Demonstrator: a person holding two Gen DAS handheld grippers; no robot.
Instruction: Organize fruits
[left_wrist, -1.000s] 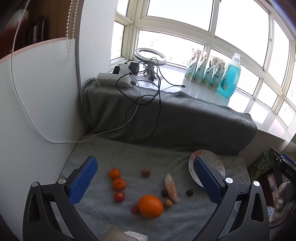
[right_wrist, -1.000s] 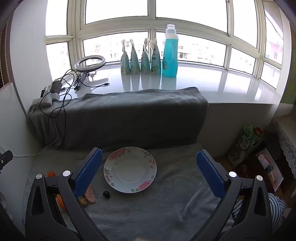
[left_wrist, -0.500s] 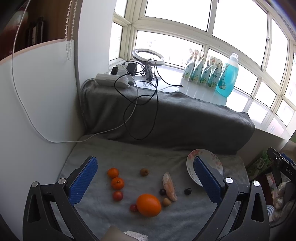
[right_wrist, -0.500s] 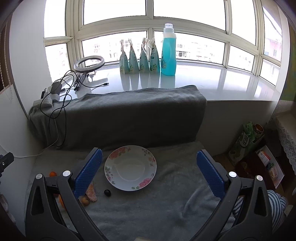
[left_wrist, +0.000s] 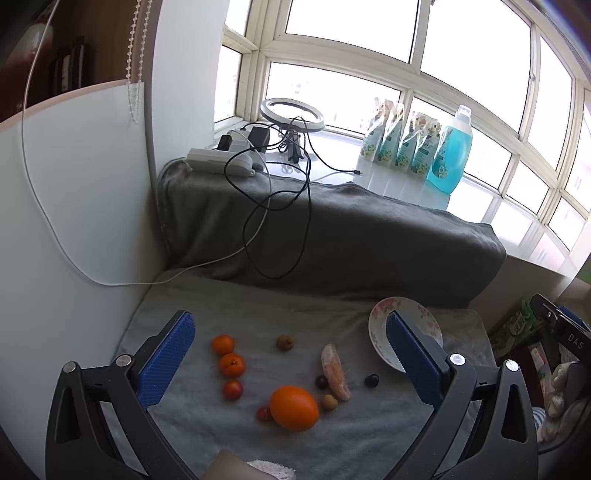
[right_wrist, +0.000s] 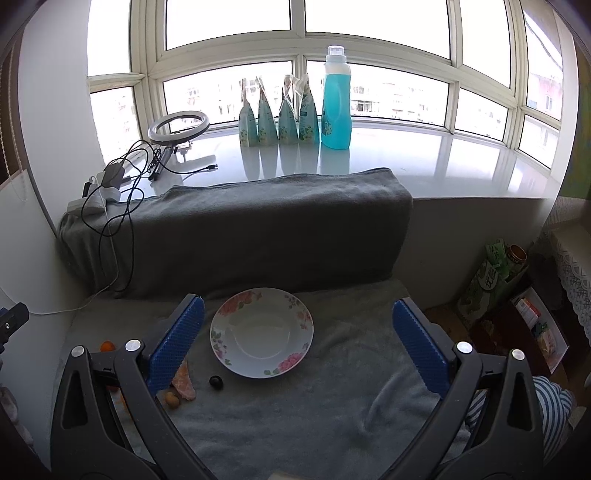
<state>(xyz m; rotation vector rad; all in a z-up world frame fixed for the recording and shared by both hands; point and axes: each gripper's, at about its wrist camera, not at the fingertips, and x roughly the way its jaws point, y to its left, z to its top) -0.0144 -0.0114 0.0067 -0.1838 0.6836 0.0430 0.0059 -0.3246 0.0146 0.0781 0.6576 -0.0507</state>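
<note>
Fruits lie loose on a grey blanket (left_wrist: 332, 443): a big orange (left_wrist: 293, 408), two small tangerines (left_wrist: 223, 344) (left_wrist: 231, 364), a peeled citrus segment (left_wrist: 335, 371), a brown longan (left_wrist: 285, 342), red cherry tomatoes (left_wrist: 232, 390) and dark grapes (left_wrist: 371, 380). A floral plate (right_wrist: 261, 332) sits empty to their right. My left gripper (left_wrist: 286, 350) hangs open above the fruits, holding nothing. Over the plate my right gripper (right_wrist: 297, 336) is also open and holds nothing. In the right wrist view, the segment (right_wrist: 183, 382) and a dark grape (right_wrist: 216, 382) show beside its left finger.
A folded grey blanket roll (right_wrist: 236, 236) backs the work area, with cables (left_wrist: 273, 206) and a power strip (left_wrist: 218, 162) draped on it. A ring light (right_wrist: 178, 126), refill pouches (right_wrist: 279, 118) and a blue detergent bottle (right_wrist: 335, 99) stand on the windowsill. A white wall (left_wrist: 66, 221) bounds the left; boxes (right_wrist: 491, 280) sit right.
Both views have drifted slightly: the fruits and plate sit a little lower and further left in the left wrist view. Nothing was grasped or moved.
</note>
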